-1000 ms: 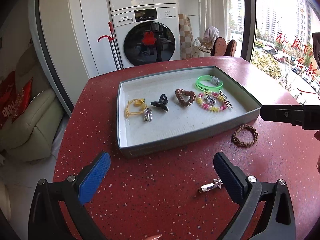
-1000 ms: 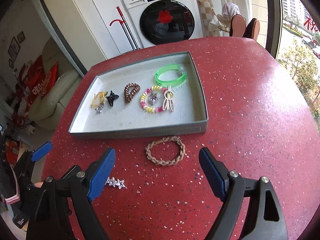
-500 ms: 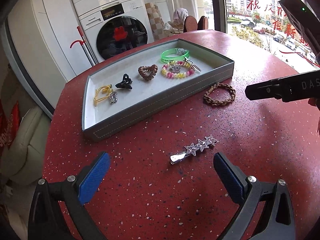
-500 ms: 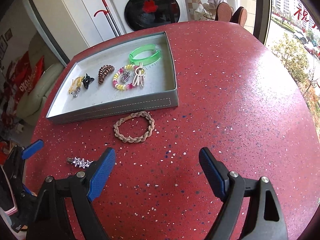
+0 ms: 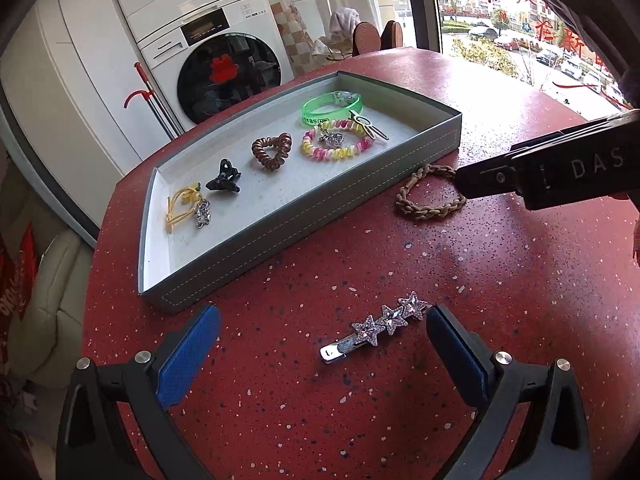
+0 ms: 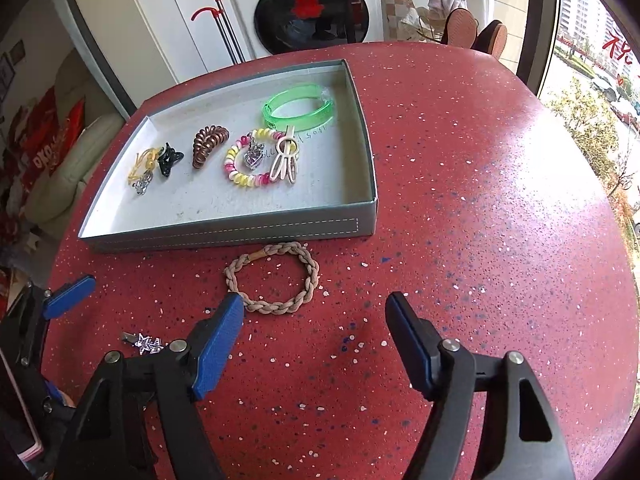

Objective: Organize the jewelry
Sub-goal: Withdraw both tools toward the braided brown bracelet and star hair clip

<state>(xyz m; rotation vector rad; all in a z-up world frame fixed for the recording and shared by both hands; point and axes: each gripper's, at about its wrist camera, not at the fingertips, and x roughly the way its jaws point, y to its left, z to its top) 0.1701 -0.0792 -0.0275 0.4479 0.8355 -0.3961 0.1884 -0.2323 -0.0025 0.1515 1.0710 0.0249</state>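
Observation:
A silver hair clip with three stars (image 5: 376, 330) lies on the red speckled table (image 5: 520, 300) between the fingers of my left gripper (image 5: 322, 320), nearer the right pad; that gripper is open. A tan braided bracelet (image 6: 310, 276) lies in front of the grey tray (image 6: 240, 232). My right gripper (image 6: 316, 306) hovers just behind it, jaws closing, pads pressing on nothing, the left pad close to the braid. In the left wrist view one of its fingers (image 5: 492, 176) covers part of the bracelet (image 5: 424, 212).
The tray (image 5: 320, 224) holds a green bangle (image 5: 332, 106), a pink and yellow coil bracelet (image 5: 340, 154), a brown coil tie (image 5: 272, 152), a black claw clip (image 5: 224, 180) and a yellow tie (image 5: 180, 210). A washing machine (image 6: 312, 8) stands beyond the table.
My left gripper has dropped and rolled, so the star clip now sits between its fingers. My right gripper has sunk toward the braided bracelet and its jaws have narrowed.

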